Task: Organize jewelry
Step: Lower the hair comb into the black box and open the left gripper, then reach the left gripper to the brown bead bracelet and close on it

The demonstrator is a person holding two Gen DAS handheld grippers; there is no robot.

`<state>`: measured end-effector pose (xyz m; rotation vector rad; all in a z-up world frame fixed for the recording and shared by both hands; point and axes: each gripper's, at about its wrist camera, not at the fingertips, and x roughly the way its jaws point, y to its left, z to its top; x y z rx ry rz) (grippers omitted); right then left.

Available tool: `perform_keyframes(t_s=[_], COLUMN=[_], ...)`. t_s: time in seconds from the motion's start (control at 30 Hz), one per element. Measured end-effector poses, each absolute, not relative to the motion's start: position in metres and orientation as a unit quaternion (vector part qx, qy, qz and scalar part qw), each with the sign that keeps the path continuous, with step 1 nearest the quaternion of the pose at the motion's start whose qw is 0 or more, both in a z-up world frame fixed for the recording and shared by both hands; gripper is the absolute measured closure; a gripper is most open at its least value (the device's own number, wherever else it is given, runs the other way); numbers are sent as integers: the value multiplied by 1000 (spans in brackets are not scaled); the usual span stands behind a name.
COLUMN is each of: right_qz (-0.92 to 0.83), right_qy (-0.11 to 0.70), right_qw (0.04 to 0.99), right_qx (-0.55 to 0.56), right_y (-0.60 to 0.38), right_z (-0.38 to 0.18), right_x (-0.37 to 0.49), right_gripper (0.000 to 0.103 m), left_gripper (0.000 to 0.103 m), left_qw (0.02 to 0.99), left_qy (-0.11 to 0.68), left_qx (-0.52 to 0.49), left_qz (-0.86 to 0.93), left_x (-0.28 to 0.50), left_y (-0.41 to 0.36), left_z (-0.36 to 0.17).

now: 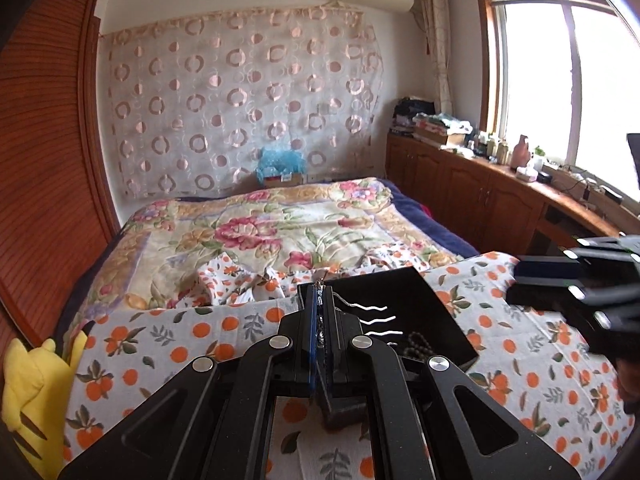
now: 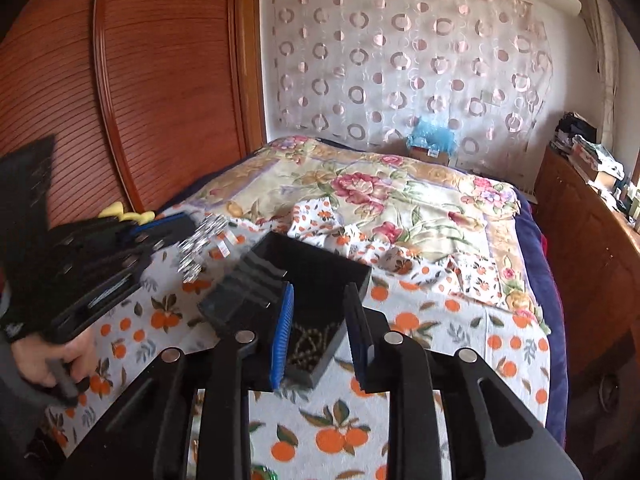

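On the orange-print cloth spread over the bed's near end: one black jewelry box, open-topped, with a ridged foam strip along its left side.

Contents, seen from the left wrist view: beaded string lying in the near corner; three wavy pale hairpin-like pieces on the dark floor of the box.

Left gripper: clenched on a sparkly chain, which dangles from its tips in a glittering blur just left of the box and above the cloth. A hand grips its handle.

Right gripper: jaws parted, nothing between them, hovering over the box's near end above the beads.

Beyond: floral quilt covering the bed; patterned curtain on the wall; wooden wardrobe; yellow plush toy at the bed's left edge.
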<state>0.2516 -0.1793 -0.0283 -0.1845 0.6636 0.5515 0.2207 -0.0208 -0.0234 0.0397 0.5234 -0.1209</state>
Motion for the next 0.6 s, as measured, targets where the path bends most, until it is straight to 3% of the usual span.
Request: perform_keyframes(t_s=[0.4,0.47,0.53,0.6], right_qz=[263,264,267,276], right_qy=[345,349,350,352], right_qw=[898,896,895,893], right_qx=[-78,-72,-67,-58], right_y=[-204,-206,-207,-208], right_z=[-70,-75,-78,-82], right_x=[237,234,231,225], right_gripper=[74,74,74,74], left_gripper=[101,86,78,77], left_qw=[953,951,952,953], left_qy=[292,296,292,290], left_qx=[-9,-11,-6,-1], left_qz=[-86,-88,-87,-90], left_x=[252,247,239,226], left_y=[-32,-30,-29,-25], left_z=[-38,-38,-36,-33])
